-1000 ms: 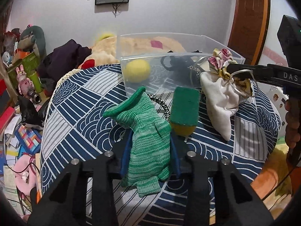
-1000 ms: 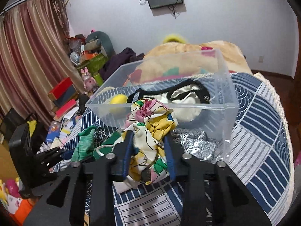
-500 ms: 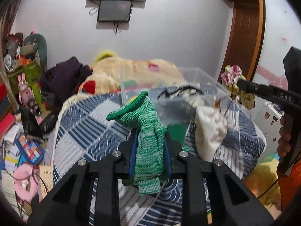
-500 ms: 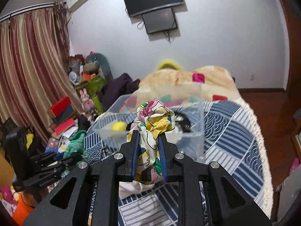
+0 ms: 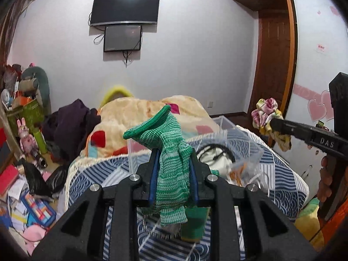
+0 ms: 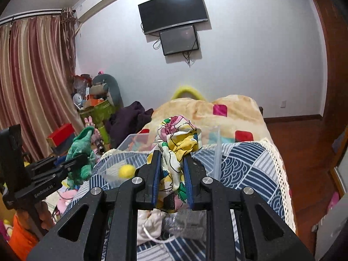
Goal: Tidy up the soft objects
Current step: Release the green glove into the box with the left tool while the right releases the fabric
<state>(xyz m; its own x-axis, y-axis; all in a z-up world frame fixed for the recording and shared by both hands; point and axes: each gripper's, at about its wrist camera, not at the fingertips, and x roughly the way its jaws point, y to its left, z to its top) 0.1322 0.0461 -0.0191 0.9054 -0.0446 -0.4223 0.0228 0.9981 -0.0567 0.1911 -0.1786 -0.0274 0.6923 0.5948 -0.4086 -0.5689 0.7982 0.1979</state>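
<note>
Both grippers rose, fingers clamping green glove [image 5: 171,165] and floral pouch [image 6: 176,152]; only right view shows yellow ball [image 6: 126,170].

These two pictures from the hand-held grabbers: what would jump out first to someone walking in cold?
First, the green knitted glove clamped in the left gripper, held up above the blue patterned bedspread. Next, the floral drawstring pouch pinched in the right gripper, raised over the clear plastic bin with a yellow ball inside. Behind both, two dark screens hang on the white wall.
</note>
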